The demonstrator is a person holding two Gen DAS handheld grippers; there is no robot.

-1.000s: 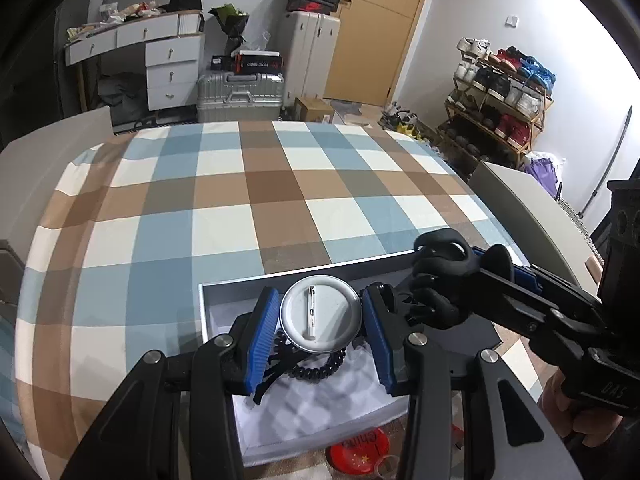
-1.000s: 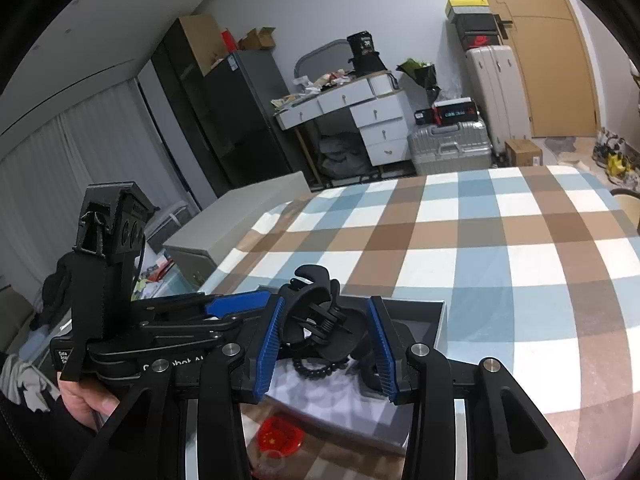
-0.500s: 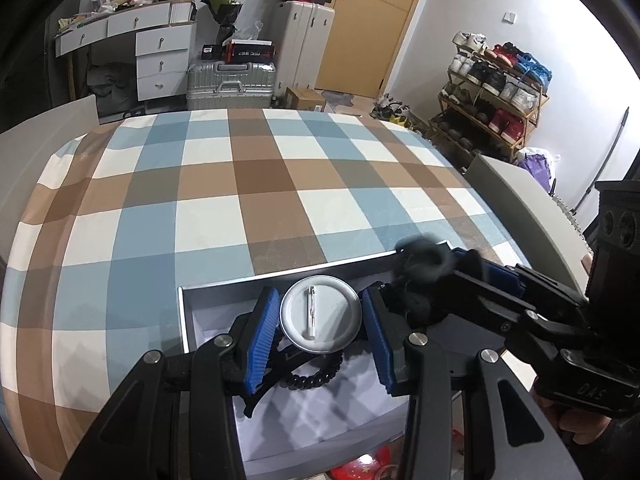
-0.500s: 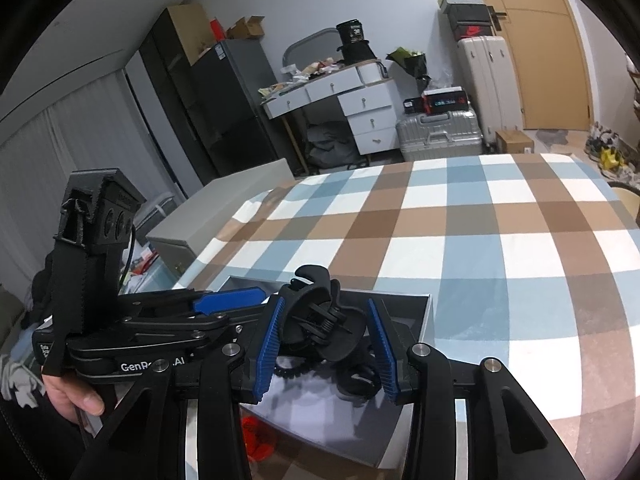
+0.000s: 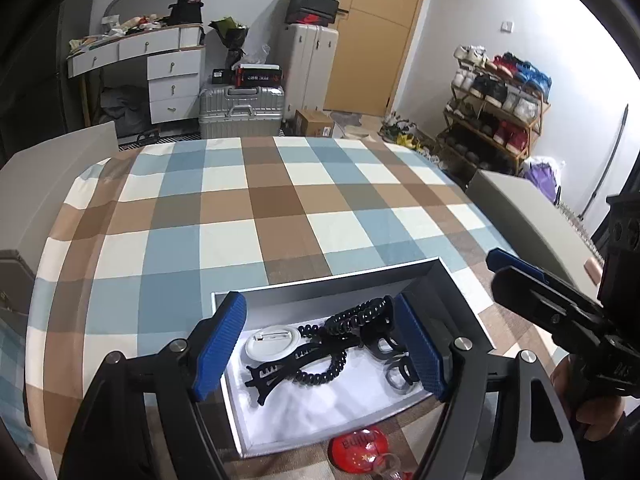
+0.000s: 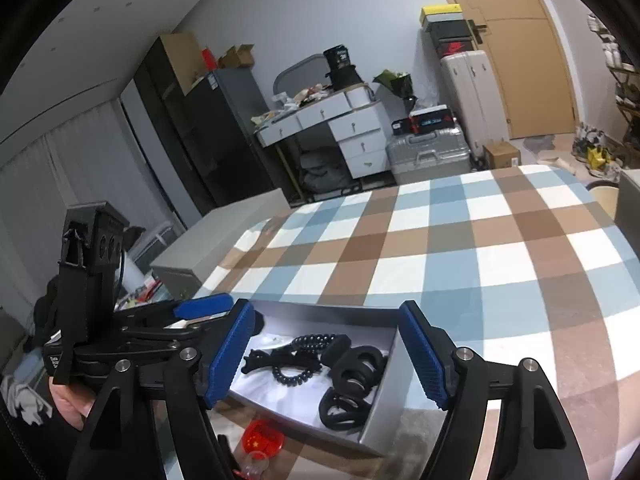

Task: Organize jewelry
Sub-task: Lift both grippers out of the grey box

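As both claws (image 5: 320,348) (image 6: 326,354) just spread empty, red badge (image 5: 362,450) partly hidden behind box (image 5: 328,288).

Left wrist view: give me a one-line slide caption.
Left gripper, jaws just opened, hangs over the grey box holding a round badge, coiled hair tie and black clips.

The red badge (image 5: 362,450) is partly behind the box (image 5: 320,288) wall, and its words are too blurry to read. The right claw (image 5: 496,264) runs off the picture's side (only one blue tip shows). The black clips (image 6: 356,372) pile up, hard to count.
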